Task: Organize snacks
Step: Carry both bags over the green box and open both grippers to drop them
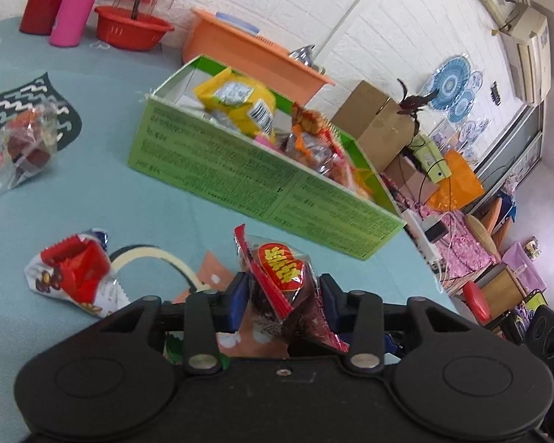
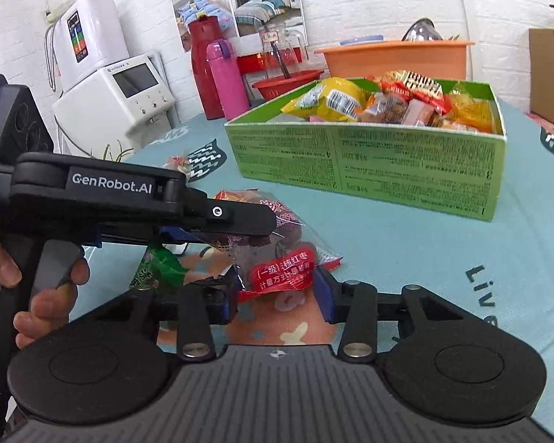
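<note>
On the teal tablecloth [image 1: 158, 203], near its front edge, both my claws worked one spot. My left gripper [image 1: 282, 297] was clenched on a clear packet of dark red fruit [image 1: 280, 280] with a red-and-yellow label, blue pads pressing its sides. The right-wrist view showed that same gripper [image 2: 273, 223] reaching in from the left, its fingers over the packet's [image 2: 273, 243] top.

My right gripper [image 2: 277, 291] closed around the lower red end of the packet, where white print ran. Its right pad [image 2: 323, 291] touched the wrapper; the left pad [image 2: 231, 293] sat at the wrapper's edge. I counted it as gripping. My left hand [image 2: 37, 284] wrapped the handle.

Green snack box [image 2: 369, 170] stood open beyond the packet, well apart, heaped with a yellow bag [image 2: 328, 99] and orange and red wrappers. A red-and-white wrapper [image 1: 74, 277] lay left of my left claw. A clear bag of dark pieces [image 1: 24, 147] lay farther left. A green wrapper [image 2: 158, 269] lay beneath the left gripper. Pink bottle [image 2: 227, 77], red flask [image 2: 203, 66], red basin [image 2: 288, 81] and orange tub [image 2: 395, 59] stood behind.
</note>
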Demonstrator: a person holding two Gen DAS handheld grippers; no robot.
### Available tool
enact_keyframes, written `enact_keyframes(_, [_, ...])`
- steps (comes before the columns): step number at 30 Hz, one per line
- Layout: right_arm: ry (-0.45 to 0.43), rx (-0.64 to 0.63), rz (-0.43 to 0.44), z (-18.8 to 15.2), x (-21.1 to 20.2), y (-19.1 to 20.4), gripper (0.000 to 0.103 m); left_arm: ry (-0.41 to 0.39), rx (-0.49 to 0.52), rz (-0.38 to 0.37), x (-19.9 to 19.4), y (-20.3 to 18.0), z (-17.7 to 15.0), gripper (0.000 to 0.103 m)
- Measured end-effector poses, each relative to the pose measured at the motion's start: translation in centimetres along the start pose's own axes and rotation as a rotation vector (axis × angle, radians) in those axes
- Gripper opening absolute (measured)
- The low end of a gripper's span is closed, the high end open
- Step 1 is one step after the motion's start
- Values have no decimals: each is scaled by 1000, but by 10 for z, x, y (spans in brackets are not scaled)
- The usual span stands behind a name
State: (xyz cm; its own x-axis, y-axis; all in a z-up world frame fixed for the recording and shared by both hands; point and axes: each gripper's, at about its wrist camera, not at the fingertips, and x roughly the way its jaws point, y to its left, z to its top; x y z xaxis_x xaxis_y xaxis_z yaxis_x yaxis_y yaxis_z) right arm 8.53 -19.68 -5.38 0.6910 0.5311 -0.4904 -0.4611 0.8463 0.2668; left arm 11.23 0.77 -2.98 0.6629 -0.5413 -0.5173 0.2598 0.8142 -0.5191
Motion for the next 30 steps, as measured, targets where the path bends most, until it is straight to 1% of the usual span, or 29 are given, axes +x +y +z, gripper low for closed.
enact_keyframes(3, [-46, -21, -1, 8, -10, 2, 72, -40, 20, -17, -9, -9, 9, 59])
enact_keyframes(7, [-114, -56, -11, 25, -17, 4, 72, -94, 54, -36, -16, -21, 30, 59])
enact_keyframes(10, [-163, -79, -17, 43, -18, 3, 72, -136, 74, -49, -18, -26, 48, 59])
enact_keyframes(14, [-229, -116, -26, 66, -9, 1, 72, -181, 68, -68, -11, -23, 75, 59])
enact_keyframes(19, [-268, -139, -39, 88, 12, -6, 72, -200, 54, -80, 6, -9, 101, 59])
enact_keyframes(24, [-272, -148, -53, 98, 34, -14, 72, -196, 48, -70, 24, 8, 112, 61])
enact_keyframes(26, [-263, -151, -60, 99, 45, -17, 73, -176, 52, -46, 34, 16, 115, 66])
enact_keyframes(27, [-254, -158, -66, 98, 51, -18, 75, -162, 48, -20, 38, 20, 115, 82])
enact_keyframes(28, [-236, -174, -77, 96, 60, -19, 78, -151, 45, 24, 42, 23, 114, 92])
enact_keyframes(29, [-213, -188, -92, 94, 66, -21, 92, -147, 49, 59, 43, 26, 113, 95])
enact_keyframes(30, [-192, -194, -114, 93, 70, -21, 102, -152, 54, 66, 42, 30, 110, 96])
